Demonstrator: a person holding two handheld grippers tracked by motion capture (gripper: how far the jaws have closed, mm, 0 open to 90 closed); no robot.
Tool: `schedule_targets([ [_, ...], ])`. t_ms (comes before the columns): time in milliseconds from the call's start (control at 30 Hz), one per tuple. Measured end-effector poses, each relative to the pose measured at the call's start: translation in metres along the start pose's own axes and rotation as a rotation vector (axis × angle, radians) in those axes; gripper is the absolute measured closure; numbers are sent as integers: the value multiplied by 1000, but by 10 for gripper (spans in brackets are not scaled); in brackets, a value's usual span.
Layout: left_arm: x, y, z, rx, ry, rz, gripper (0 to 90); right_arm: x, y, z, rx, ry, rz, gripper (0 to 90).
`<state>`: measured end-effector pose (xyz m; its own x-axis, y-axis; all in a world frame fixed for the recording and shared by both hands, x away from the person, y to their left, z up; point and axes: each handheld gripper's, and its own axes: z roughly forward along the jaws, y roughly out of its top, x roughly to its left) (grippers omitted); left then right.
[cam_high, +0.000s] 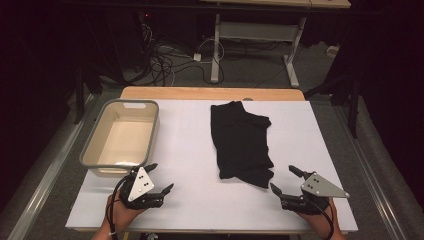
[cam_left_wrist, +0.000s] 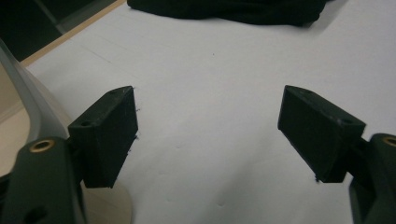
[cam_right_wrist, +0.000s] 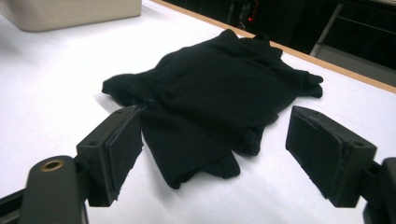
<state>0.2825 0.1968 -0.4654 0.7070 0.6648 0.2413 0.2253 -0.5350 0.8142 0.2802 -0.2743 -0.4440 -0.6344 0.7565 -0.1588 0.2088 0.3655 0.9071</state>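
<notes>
A black folded garment (cam_high: 241, 143) lies on the white table (cam_high: 200, 155), a little right of centre; its near edge shows at the top of the left gripper view (cam_left_wrist: 229, 10). My left gripper (cam_high: 161, 177) rests near the front edge beside the basin's near corner, jaws open with bare table between them (cam_left_wrist: 208, 130). My right gripper (cam_high: 282, 179) sits at the front right, open, and looks straight at the garment (cam_right_wrist: 219, 98), whose nearest folds lie just beyond the fingertips.
A grey-rimmed beige basin (cam_high: 93, 144) stands empty on the table's left side; its wall (cam_left_wrist: 39, 105) is close to my left jaw. Behind the table are a desk frame (cam_high: 216, 45) and tangled cables (cam_high: 162, 62) on the floor.
</notes>
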Motion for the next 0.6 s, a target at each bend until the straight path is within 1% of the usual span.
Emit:
schedule_targets([
  [67, 0, -1, 1, 4, -5, -7, 196, -1, -1, 0, 4, 8, -1, 183],
  [167, -2, -2, 1, 11, 3, -7, 196, -4, -1, 4, 20, 9, -7, 179],
  [200, -3, -2, 1, 13, 5, -13, 195, -5, -1, 5, 31, 10, -14, 179],
  [267, -3, -3, 1, 25, 9, -10, 196, -7, -2, 9, 56, 14, -16, 172],
  [300, -3, -3, 1, 25, 9, -10, 196, -7, -2, 9, 56, 14, -16, 172],
  [333, -3, -4, -1, 29, 15, -5, 196, -8, -5, 15, 99, -5, -47, 171],
  [367, -3, -4, -1, 29, 15, -5, 195, -8, -6, 18, 126, -23, -59, 161],
  [400, -3, -4, -1, 26, 17, -7, 196, -10, -6, 20, 142, -14, -68, 161],
  [433, -3, -5, -3, 29, 18, -8, 196, -11, -7, 23, 150, -7, -65, 161],
  [467, -3, -6, -3, 25, 22, -18, 196, -12, -6, 25, 161, -4, -61, 156],
  [500, -2, -9, -6, 32, 23, -26, 196, -14, -5, 27, 169, 5, -61, 154],
  [533, -2, -9, -6, 32, 23, -26, 196, -15, -3, 29, 170, 16, -46, 154],
  [567, -3, -10, -7, 39, 29, -27, 196, -15, -3, 29, 170, 16, -46, 154],
  [600, -4, -12, -10, 47, 32, -25, 196, -16, 0, 34, 173, 42, -30, 155],
])
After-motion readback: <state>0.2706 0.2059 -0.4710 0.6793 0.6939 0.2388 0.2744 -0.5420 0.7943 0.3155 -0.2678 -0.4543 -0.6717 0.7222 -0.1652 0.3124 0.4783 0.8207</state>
